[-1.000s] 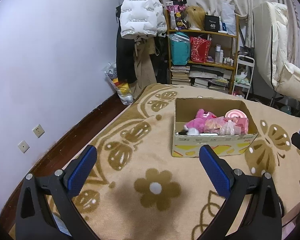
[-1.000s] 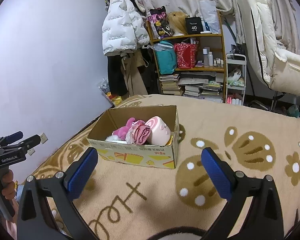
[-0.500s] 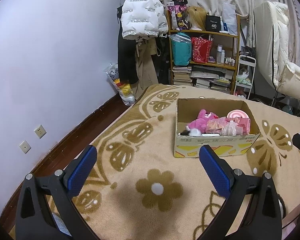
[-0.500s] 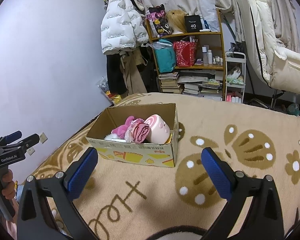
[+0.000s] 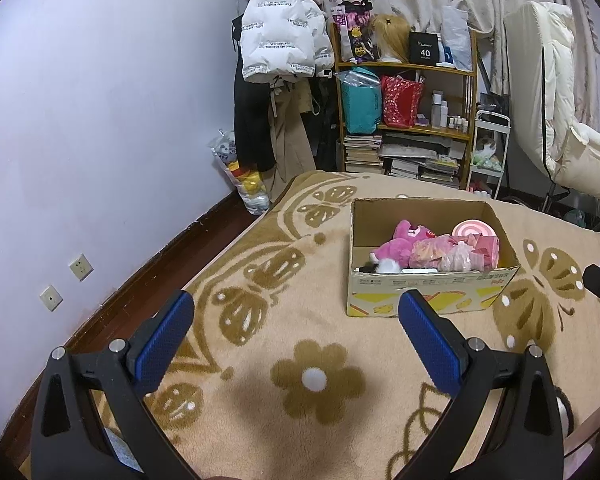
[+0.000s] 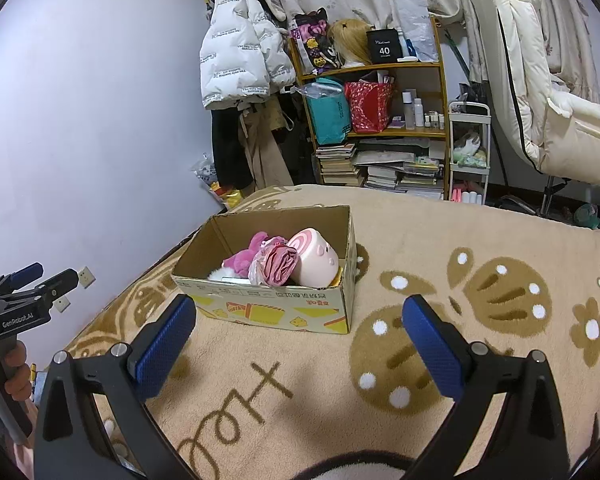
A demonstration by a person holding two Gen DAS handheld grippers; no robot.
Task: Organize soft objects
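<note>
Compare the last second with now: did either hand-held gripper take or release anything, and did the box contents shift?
Nothing was taken or released. Both views drift slightly: the open cardboard box sits a little lower in each frame. The left hand-held gripper and right hand-held gripper stayed open and empty. The pink plush toy and round pink-and-white swirl cushion lie in the box as before, on the tan patterned blanket.

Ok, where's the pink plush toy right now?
The pink plush toy lies inside the cardboard box on the blanket, toward the box's left end in the left wrist view, beside the crumpled pink bundle; neither gripper touches it.
</note>
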